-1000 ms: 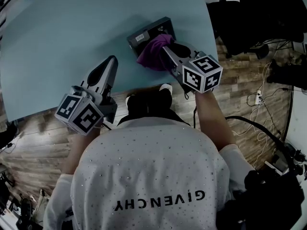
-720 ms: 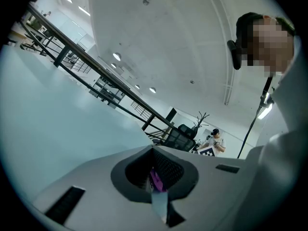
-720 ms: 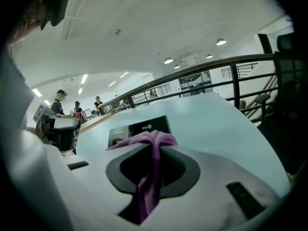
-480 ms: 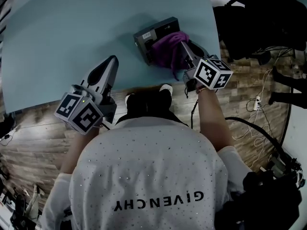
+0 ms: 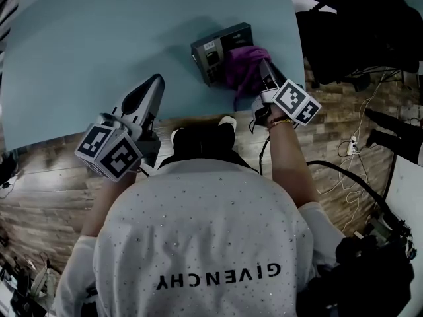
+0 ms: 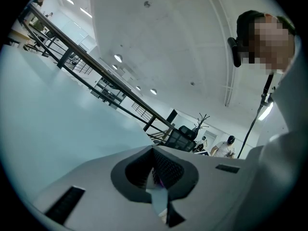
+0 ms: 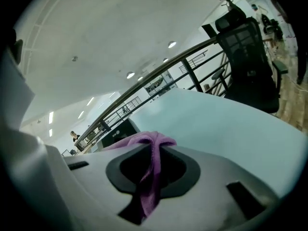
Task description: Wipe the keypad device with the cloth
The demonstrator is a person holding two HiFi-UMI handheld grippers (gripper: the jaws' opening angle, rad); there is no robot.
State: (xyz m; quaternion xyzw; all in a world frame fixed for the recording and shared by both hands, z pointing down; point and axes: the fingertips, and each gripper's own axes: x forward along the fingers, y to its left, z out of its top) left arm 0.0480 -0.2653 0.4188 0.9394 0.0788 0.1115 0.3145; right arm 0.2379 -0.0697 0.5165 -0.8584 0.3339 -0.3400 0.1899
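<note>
The pale blue table (image 5: 99,45) spreads ahead of both tongs, and on it the dark keypad device (image 5: 215,48) lies just in front of the right gripper (image 5: 263,70), whose jaws are clamped on the purple cloth (image 5: 243,63) bunched over the device's nearest end, while the left gripper (image 5: 153,86), jaws together and empty, sits well apart to the left.

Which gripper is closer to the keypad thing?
Right. The right hand-held gripper holds the cloth against the keypad device; the left hand-held gripper sits apart, toward its lower left.
</note>
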